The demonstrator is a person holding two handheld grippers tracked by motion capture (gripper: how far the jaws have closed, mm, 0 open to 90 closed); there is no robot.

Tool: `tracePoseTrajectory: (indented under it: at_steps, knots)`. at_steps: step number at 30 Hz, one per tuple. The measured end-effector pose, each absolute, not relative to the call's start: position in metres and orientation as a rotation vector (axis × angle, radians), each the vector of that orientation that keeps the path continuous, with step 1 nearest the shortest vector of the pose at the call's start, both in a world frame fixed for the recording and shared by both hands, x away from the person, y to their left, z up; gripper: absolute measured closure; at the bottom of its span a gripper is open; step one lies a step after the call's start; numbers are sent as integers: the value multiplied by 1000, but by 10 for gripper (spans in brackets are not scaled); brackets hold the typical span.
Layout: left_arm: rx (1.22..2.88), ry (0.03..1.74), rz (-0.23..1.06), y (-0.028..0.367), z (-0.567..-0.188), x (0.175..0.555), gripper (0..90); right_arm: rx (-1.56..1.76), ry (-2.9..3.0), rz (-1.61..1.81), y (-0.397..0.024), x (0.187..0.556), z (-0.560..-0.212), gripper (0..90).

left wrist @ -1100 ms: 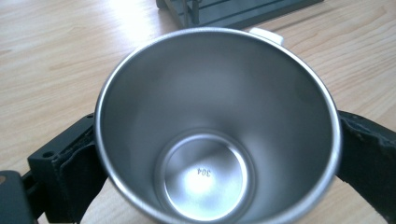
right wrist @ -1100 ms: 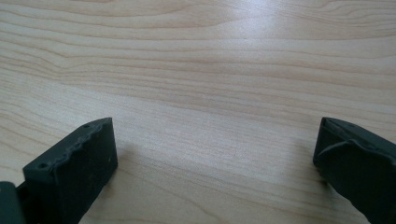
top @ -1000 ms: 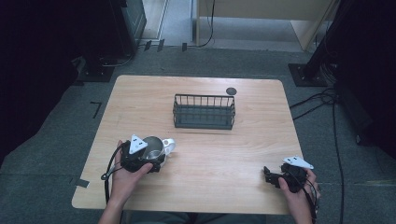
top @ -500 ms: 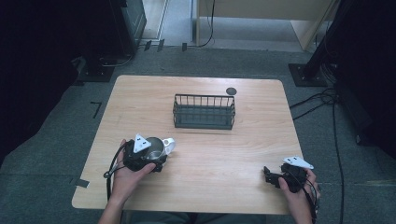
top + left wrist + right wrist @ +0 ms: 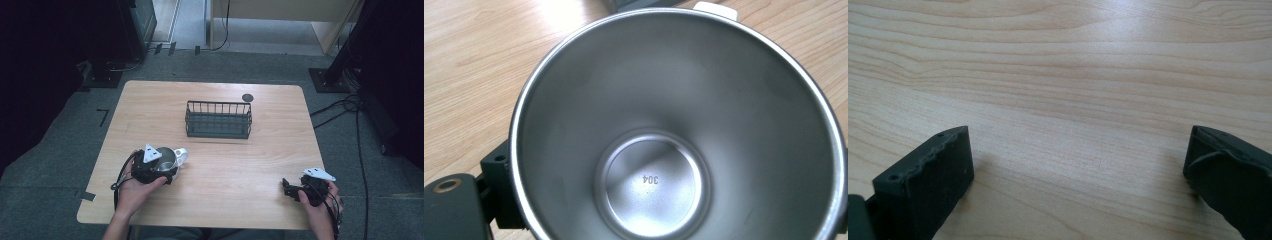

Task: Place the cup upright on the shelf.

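A steel mug [image 5: 170, 155] with a white handle [image 5: 181, 155] lies at the table's front left, its mouth facing my left gripper [image 5: 161, 167]. In the left gripper view I look straight into the mug [image 5: 654, 150], down to the "304" stamped on its bottom. One black finger [image 5: 499, 192] presses the outside of its wall, so the gripper is shut on it. My right gripper [image 5: 289, 187] rests low at the front right. Its fingers [image 5: 928, 180] stand wide open over bare wood [image 5: 1078, 100], holding nothing.
A dark wire basket [image 5: 218, 120] stands at the middle of the wooden table [image 5: 235, 200], toward the back. A small dark disc [image 5: 247, 98] lies behind its right end. Cables and dark equipment surround the table on the floor.
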State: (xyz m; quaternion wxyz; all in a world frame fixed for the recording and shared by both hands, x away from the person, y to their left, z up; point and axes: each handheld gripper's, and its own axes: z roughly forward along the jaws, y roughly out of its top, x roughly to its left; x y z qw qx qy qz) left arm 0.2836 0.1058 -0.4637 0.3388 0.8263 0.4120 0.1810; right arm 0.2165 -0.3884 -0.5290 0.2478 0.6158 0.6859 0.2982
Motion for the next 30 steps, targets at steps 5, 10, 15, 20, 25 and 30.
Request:
tracePoseTrajectory:
  at_steps: [5,10,15,20,25,30]
  knots:
    - [2128,1073,466,106,-457,285,77,1680,1869,813,-388,216,-529,0]
    - [2118,1041,464,105,-443,290,77,1681,1868,813,-388,216,-529,0]
    - [2105,1026,456,102,-429,299,77,1681,1868,814,-388,216,-529,0]
    - [2094,1007,456,92,-415,315,77,1681,1868,814,-388,216,-529,0]
    - [2096,996,464,83,-407,323,77,1681,1867,814,-388,216,-529,0]
    - [2099,970,463,72,-399,333,77,1682,1867,814,-388,216,-529,0]
